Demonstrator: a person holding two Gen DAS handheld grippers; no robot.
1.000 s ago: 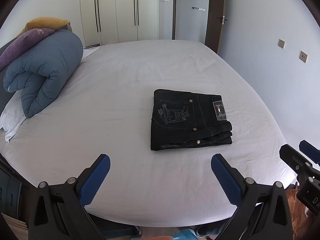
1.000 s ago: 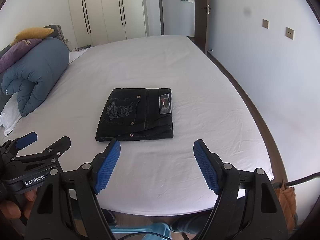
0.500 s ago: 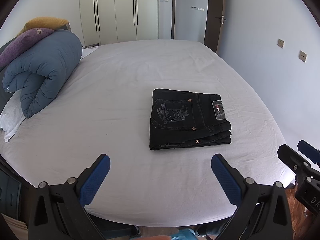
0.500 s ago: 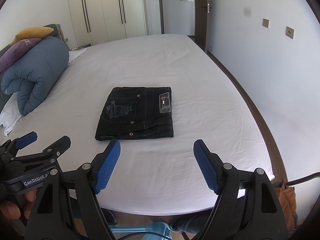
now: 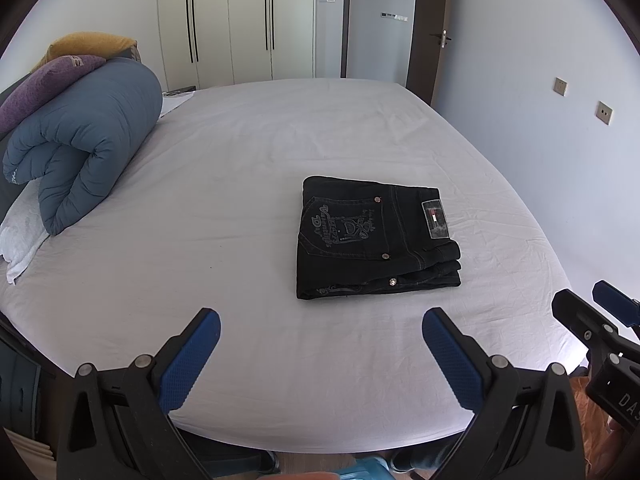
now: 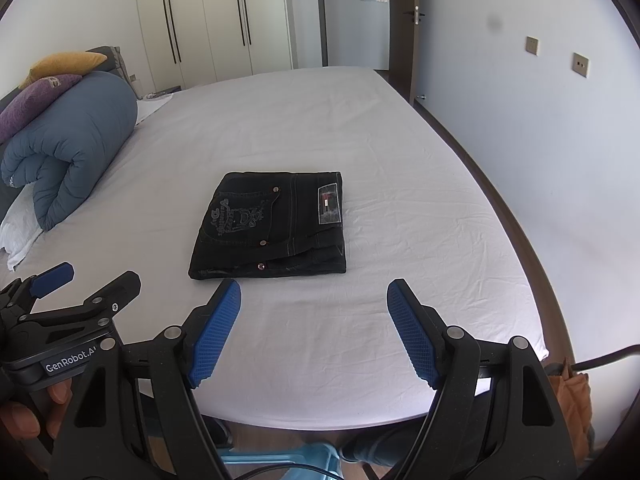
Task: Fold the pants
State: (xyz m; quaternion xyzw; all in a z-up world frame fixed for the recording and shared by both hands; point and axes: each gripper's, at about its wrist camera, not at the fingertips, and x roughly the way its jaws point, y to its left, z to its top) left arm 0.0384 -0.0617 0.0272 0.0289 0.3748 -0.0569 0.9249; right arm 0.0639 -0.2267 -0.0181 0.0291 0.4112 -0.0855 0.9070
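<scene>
Black pants (image 5: 372,236) (image 6: 272,226) lie folded into a compact rectangle on the white bed (image 5: 240,184) (image 6: 400,200), back pocket embroidery and a label facing up. My left gripper (image 5: 320,320) hovers open over the bed's near edge, short of the pants and a little left of them, nothing between its blue pads. My right gripper (image 6: 314,290) is open too, just in front of the pants' near edge, not touching them. Each gripper shows at the edge of the other's view.
A rolled blue duvet (image 5: 84,140) (image 6: 68,140) with purple and yellow pillows lies at the bed's left side. White wardrobes (image 5: 232,20) and a door stand behind. A wall (image 6: 540,120) runs close along the bed's right side. A hand (image 6: 24,412) holds the left gripper.
</scene>
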